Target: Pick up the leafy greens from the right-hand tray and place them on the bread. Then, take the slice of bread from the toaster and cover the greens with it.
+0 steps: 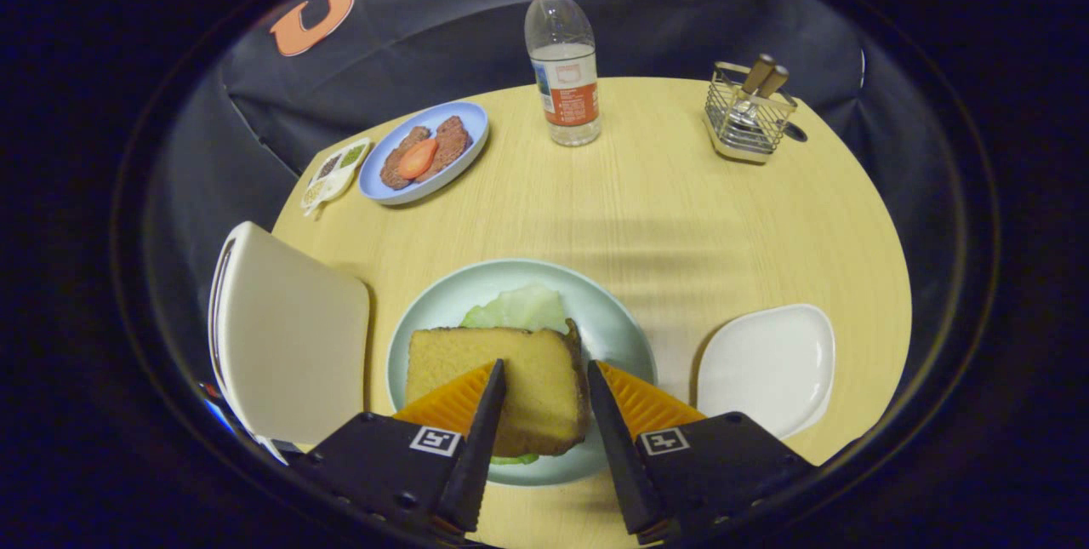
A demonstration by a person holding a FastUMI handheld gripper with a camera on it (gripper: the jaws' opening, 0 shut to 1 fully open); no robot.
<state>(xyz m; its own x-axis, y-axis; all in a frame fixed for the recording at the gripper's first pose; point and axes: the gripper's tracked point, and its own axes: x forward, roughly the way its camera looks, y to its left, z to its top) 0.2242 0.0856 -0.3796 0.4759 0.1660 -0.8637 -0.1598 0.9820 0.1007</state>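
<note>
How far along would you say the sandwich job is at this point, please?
Nearly finished. The leafy greens already lie on the green plate, and the right-hand tray is bare. A bread slice covers them, with the gripper open, its fingers either side of the slice. What looks left is backing the gripper away.

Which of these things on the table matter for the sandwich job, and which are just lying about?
Part of the job: golden-brown bread slice between the open claw fingers, pale green leafy greens under it, round pale green plate, white toaster, empty white tray.

Just lying about: clear plastic water bottle, blue oval plate of meat, wire cutlery basket.
</note>
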